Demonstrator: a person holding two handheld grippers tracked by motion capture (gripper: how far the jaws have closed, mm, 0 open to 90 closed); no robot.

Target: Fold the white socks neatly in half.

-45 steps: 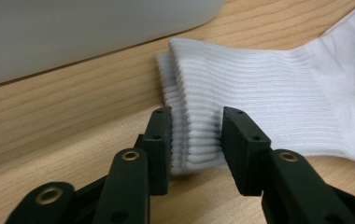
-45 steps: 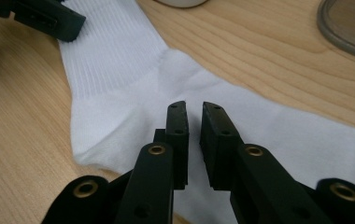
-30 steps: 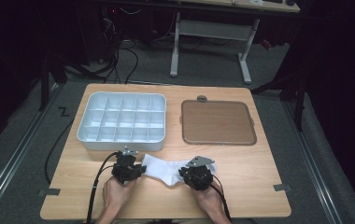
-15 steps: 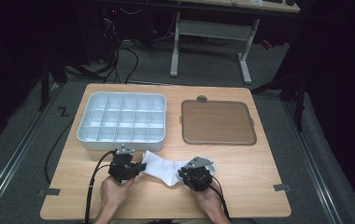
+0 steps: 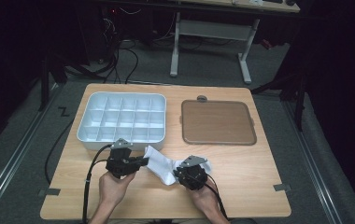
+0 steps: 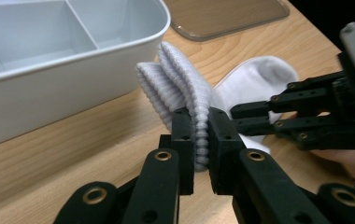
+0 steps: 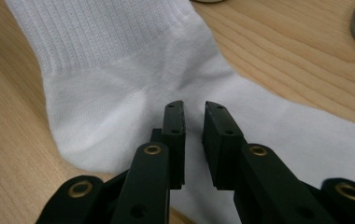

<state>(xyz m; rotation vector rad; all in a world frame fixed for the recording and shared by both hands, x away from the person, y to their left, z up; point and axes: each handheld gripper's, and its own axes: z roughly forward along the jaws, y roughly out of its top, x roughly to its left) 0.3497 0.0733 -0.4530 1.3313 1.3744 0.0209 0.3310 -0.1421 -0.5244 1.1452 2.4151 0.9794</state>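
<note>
1. Where the wooden table (image 5: 259, 172) fills the lower middle of the high view, a white ribbed sock (image 5: 159, 163) lies.
2. The left gripper (image 6: 200, 135) is clamped on its folded cuff.
3. The right gripper (image 7: 193, 116) stands slightly parted above the smooth heel, its jaws having just been opening.

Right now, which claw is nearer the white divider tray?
Left. The left claw sits just in front of the tray, pinching the sock; the right claw is farther off.

On the table (image 5: 259, 168), the divided tray (image 5: 122, 119) sits left of centre with the flat lid (image 5: 217, 122) to its right, while the sock (image 5: 159, 163) lies below them between the left gripper (image 5: 140, 161) and right gripper (image 5: 180, 172).
</note>
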